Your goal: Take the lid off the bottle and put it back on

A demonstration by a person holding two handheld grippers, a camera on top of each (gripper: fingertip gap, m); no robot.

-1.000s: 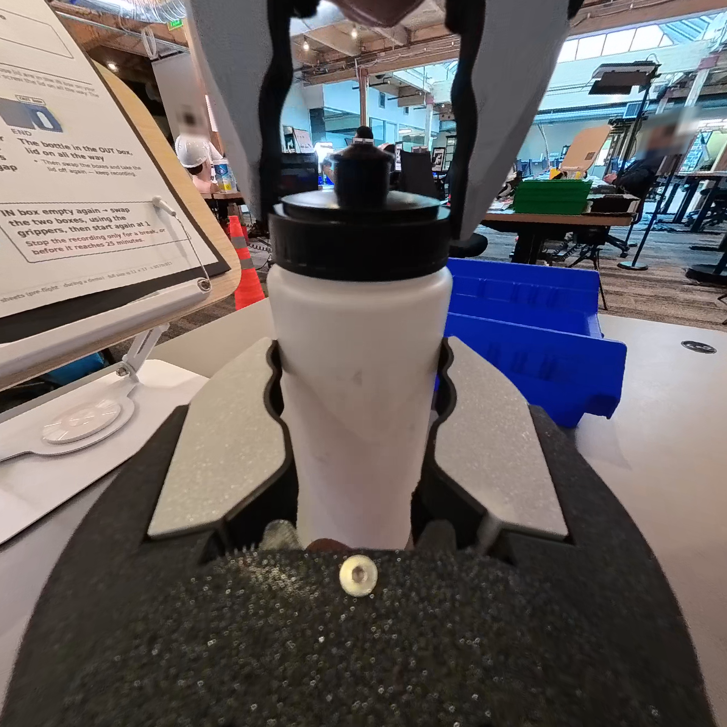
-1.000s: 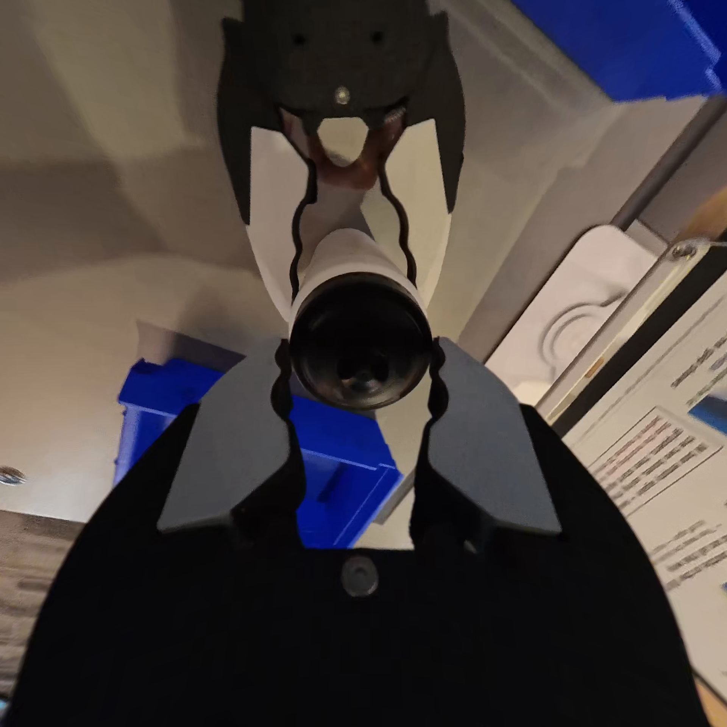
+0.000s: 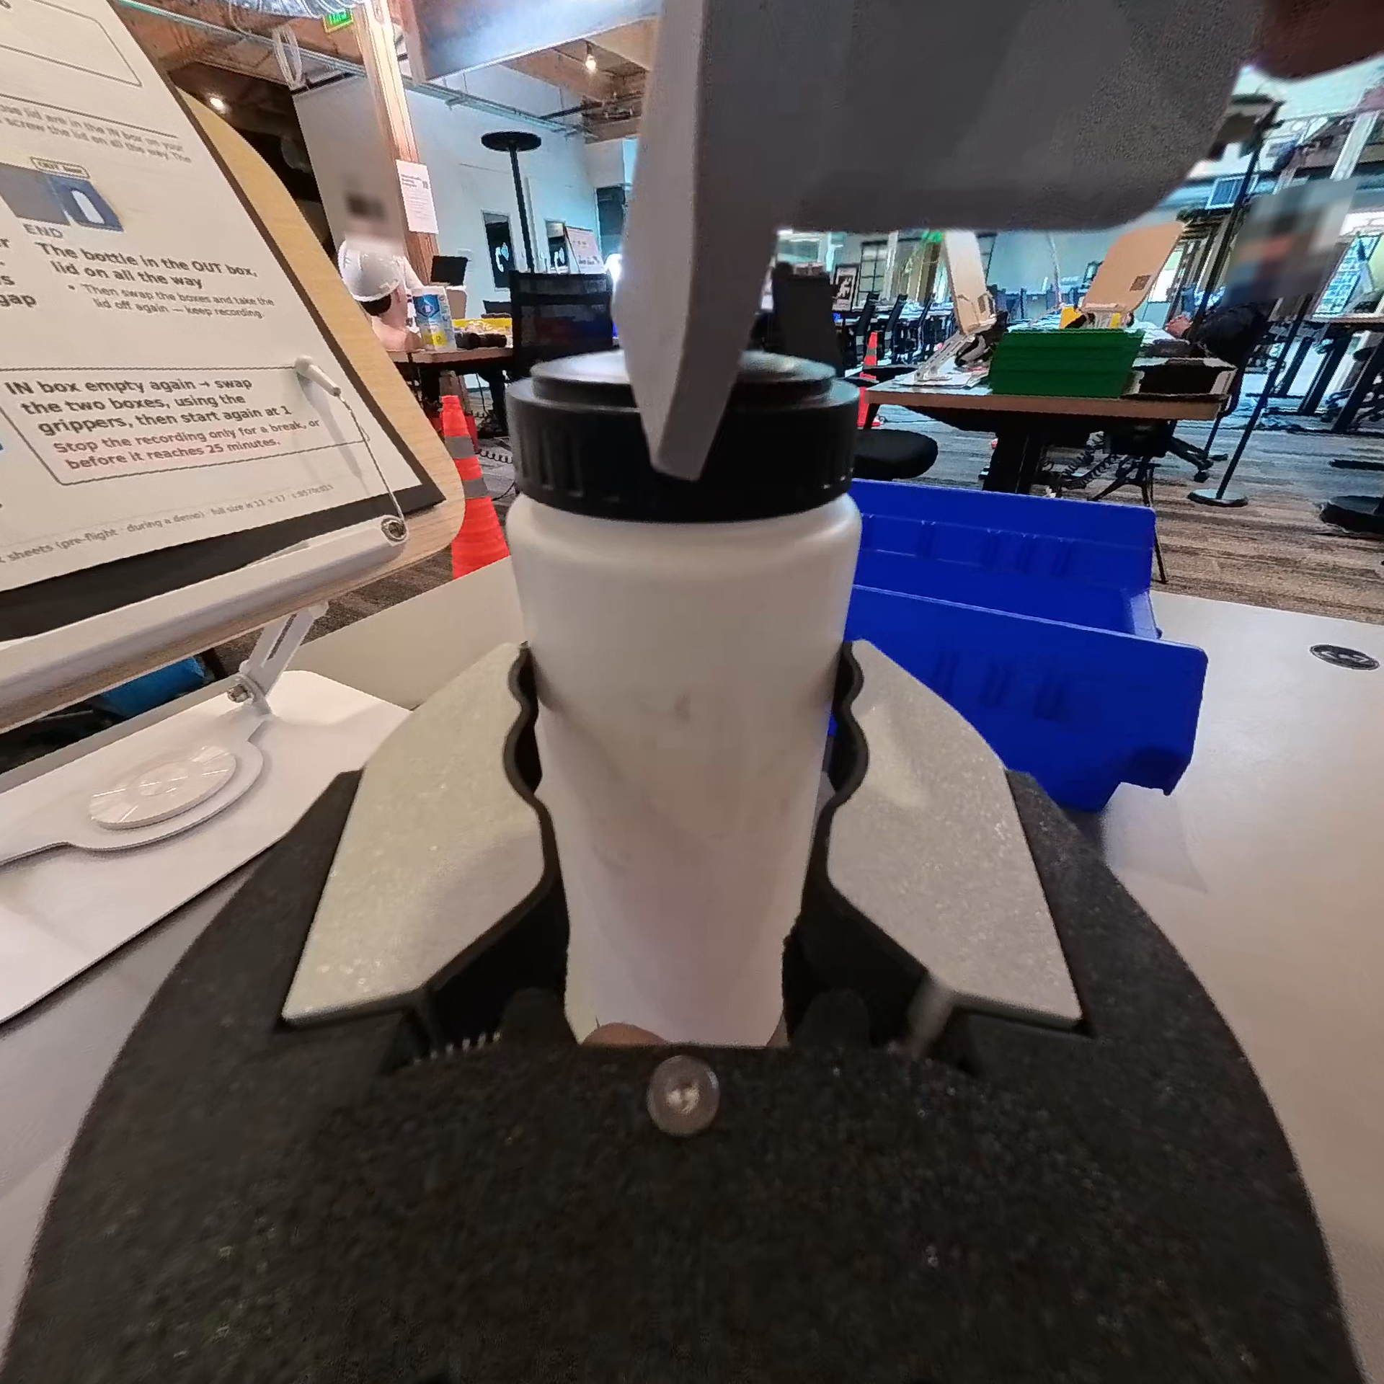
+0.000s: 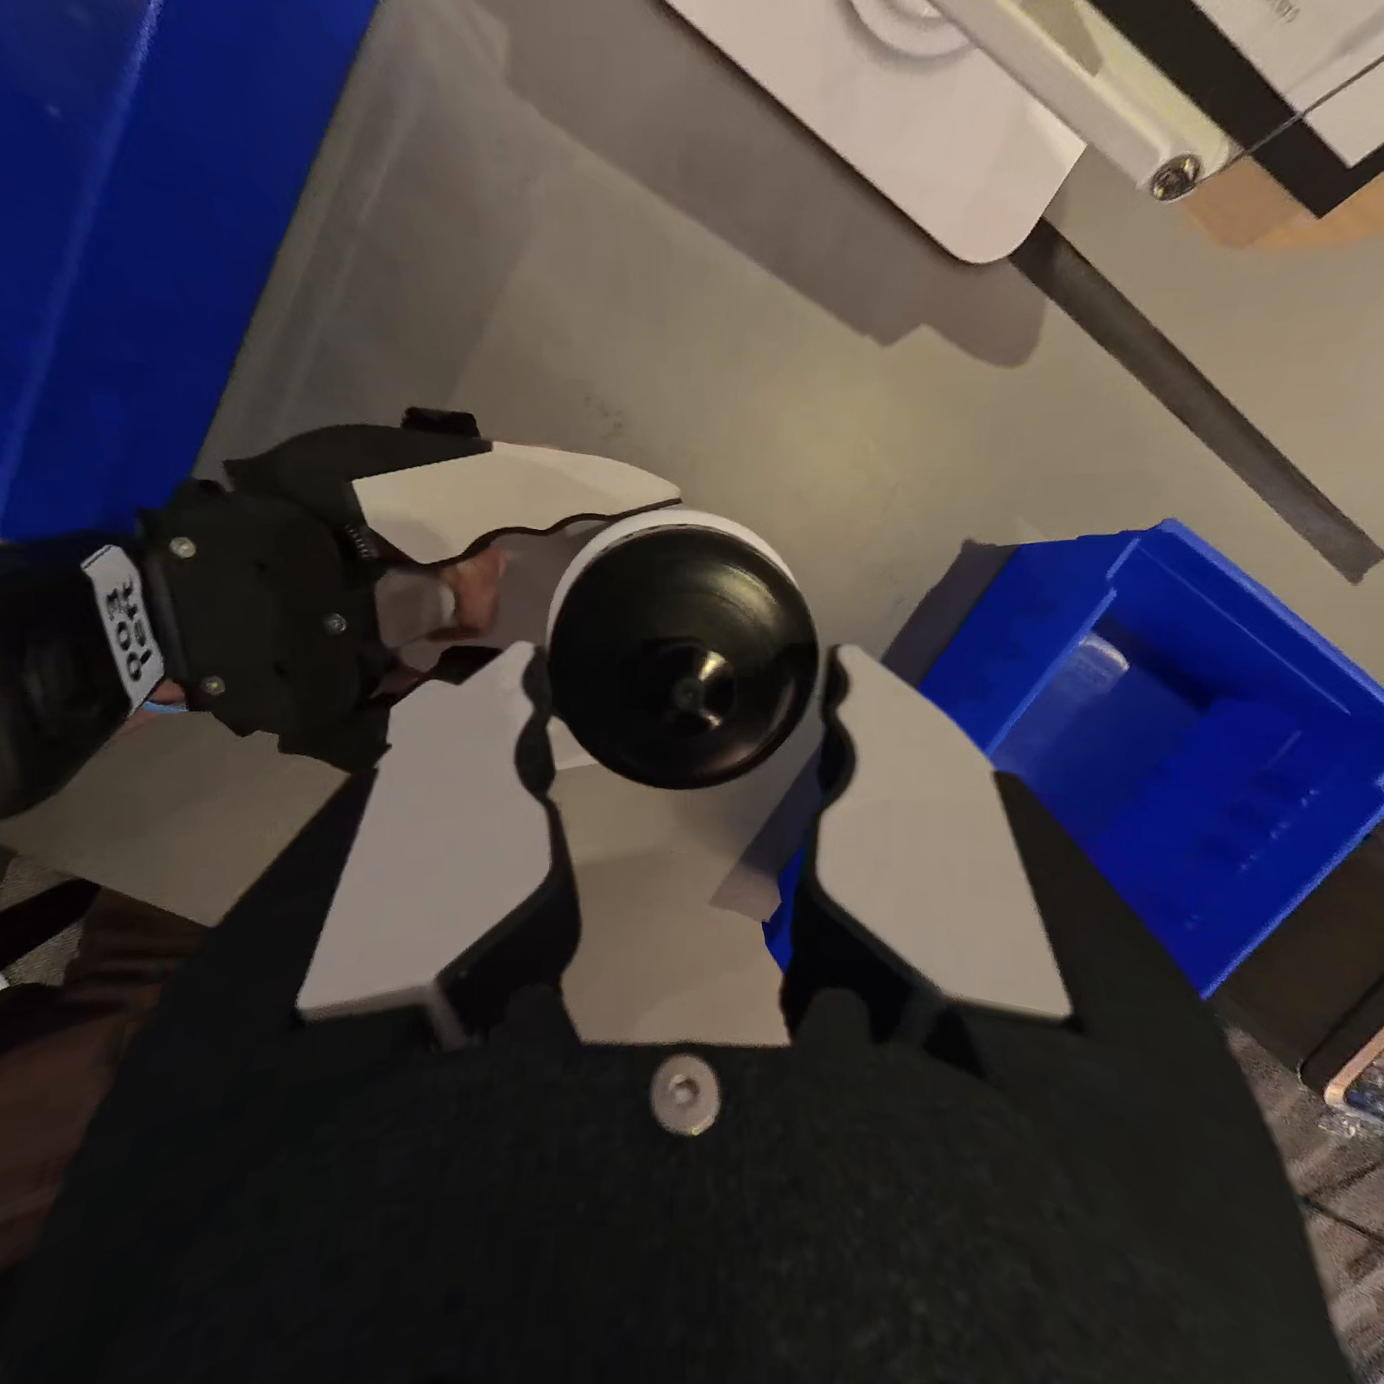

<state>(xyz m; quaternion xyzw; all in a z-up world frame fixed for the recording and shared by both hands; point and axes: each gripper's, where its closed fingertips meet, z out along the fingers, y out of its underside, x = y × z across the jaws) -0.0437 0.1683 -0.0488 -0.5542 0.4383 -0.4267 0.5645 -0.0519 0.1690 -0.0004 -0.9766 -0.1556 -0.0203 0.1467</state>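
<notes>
A white bottle [image 3: 685, 674] with a black lid [image 3: 584, 457] stands upright in the left wrist view. My left gripper [image 3: 685, 719] is shut on the bottle's body, with a pad pressed on each side. My right gripper [image 4: 681, 696] comes down from above and is shut on the lid [image 4: 674, 636], one pad at each side of its rim. In the left wrist view one right finger [image 3: 689, 299] hangs over the front of the lid. The right wrist view shows a left finger [image 4: 509, 494] along the bottle, held by a gloved hand [image 4: 67, 651].
A blue bin [image 3: 1011, 636] sits just behind and right of the bottle; it also shows in the right wrist view [image 4: 1161, 749]. Another blue bin [image 4: 112, 225] is farther off. A tilted instruction board [image 3: 150, 337] on a white stand base [image 3: 150, 786] is at the left on the grey table [image 3: 1273, 824].
My right gripper has turned about a quarter turn around the lid: its fingers stood left and right of it, now front and back. My left gripper keeps its hold on the bottle.
</notes>
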